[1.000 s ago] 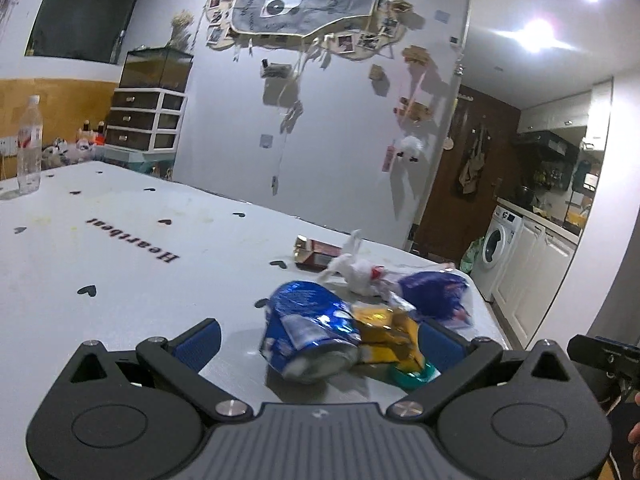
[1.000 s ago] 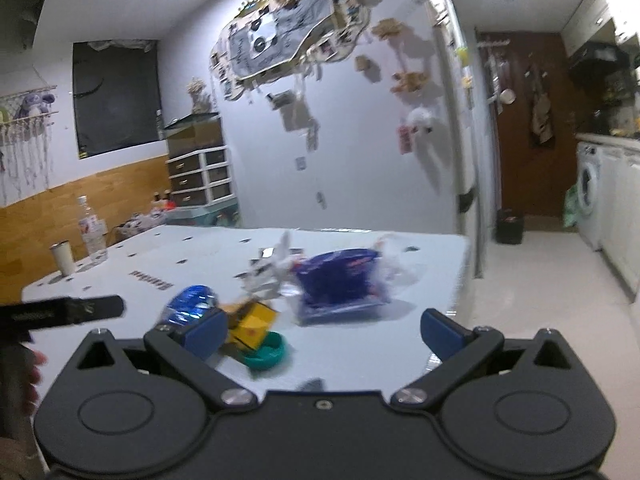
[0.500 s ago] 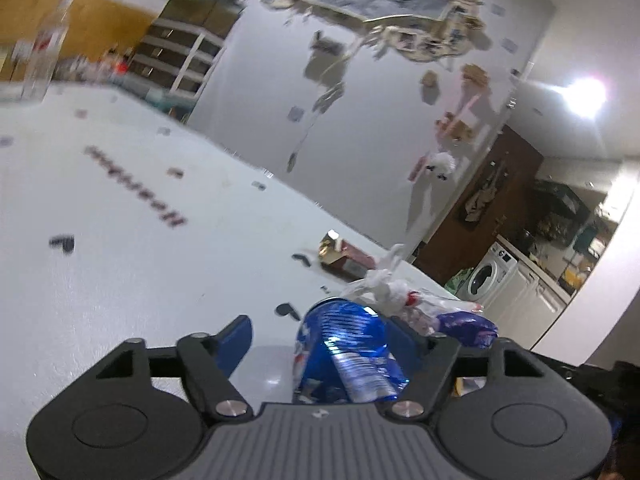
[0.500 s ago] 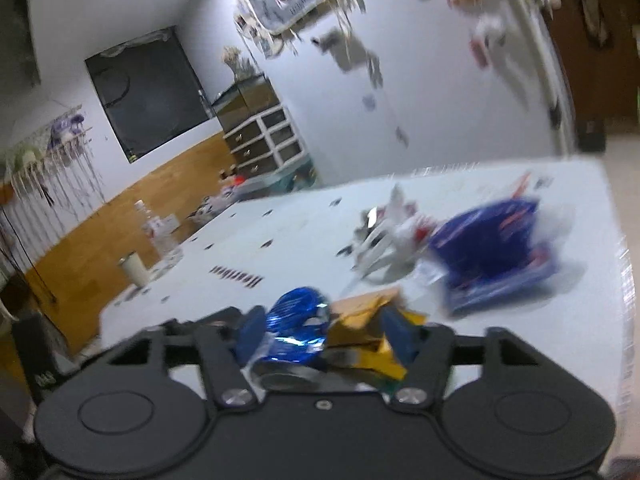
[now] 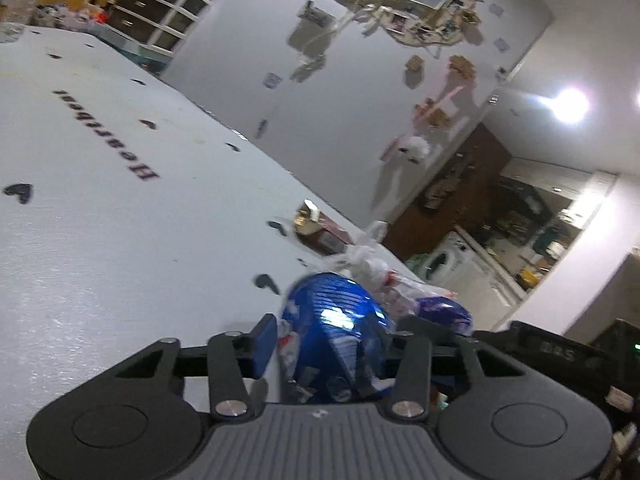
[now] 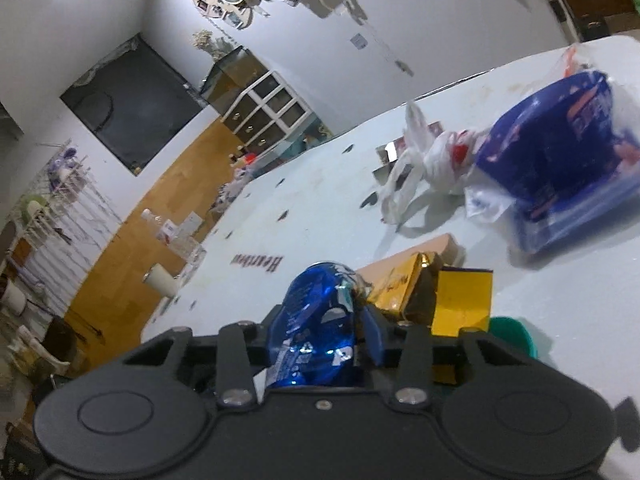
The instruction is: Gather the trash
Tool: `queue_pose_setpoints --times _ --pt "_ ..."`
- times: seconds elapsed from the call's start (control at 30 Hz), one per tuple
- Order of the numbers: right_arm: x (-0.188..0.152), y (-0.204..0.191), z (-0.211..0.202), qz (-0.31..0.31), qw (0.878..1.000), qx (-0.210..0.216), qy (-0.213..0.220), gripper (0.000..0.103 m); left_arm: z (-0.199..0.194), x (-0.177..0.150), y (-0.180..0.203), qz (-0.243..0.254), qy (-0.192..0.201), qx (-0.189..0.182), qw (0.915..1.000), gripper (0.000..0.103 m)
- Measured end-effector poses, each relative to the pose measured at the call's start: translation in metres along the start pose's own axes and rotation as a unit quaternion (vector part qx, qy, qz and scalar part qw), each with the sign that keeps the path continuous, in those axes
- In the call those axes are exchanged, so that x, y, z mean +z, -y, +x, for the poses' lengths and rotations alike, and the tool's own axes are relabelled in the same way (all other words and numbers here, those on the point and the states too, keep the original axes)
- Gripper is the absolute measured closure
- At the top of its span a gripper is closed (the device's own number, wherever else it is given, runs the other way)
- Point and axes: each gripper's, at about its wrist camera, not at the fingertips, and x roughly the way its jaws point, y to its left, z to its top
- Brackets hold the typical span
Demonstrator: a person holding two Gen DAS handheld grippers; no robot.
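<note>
On the white, faintly grainy tablecloth [image 5: 100,264], printed with small black hearts and the word "Heartbeat", my two grippers meet on one crushed blue can [image 5: 336,332]. Its thin metal skin is glossy, dented and creased, catching a bright glint on top. My left gripper [image 5: 332,344] has its blue pads either side of the can and its jaws are closing on it; the left pad [image 5: 266,344] looks just beside the can's flank, the other pad is hidden behind it. In the right wrist view my right gripper [image 6: 320,340] is likewise closing its jaws with the same can [image 6: 316,332] between them, the right pad [image 6: 374,334] pressed against the crumpled side.

Just beside the can lies a shiny yellow foil carton [image 6: 436,300], flattened and angular, with a round green lid [image 6: 514,334] poking out beyond it. Farther off sit a knotted white plastic bag [image 6: 432,164], soft and wrinkled, and a blue packet in clear film [image 6: 560,152]. A small brown box [image 5: 320,232] rests near the table's far edge.

A second ago both grippers stood wide open and level, the can lying free ahead of my left one, and the right one faced the blue packet. Since then both have tilted, dropped toward the table and narrowed around the can.
</note>
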Motion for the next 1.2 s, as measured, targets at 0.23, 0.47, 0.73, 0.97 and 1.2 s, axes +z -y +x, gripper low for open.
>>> queue_pose_setpoints --times 0.23,0.47,0.73,0.97,1.2 --pt "0.000 0.008 -0.007 0.010 0.999 0.028 -0.025 0.067 -0.008 -0.007 0.002 0.031 0.004 -0.031 0.9990 0.068" --pt "-0.003 0.025 -0.017 0.034 0.996 0.060 -0.057 0.066 -0.022 -0.016 0.015 0.097 -0.010 -0.057 0.9936 0.070" --pt "-0.025 0.032 -0.023 0.038 0.983 0.137 -0.114 0.063 -0.025 -0.026 0.002 0.040 -0.033 -0.111 0.9925 0.083" --pt "-0.036 0.028 -0.026 0.046 0.986 0.123 -0.104 0.064 -0.024 -0.028 -0.003 0.012 -0.038 -0.113 0.9928 0.084" --pt "-0.038 0.018 -0.041 0.036 0.989 0.112 -0.091 0.083 -0.030 -0.023 0.017 0.047 -0.027 -0.069 0.9961 0.084"
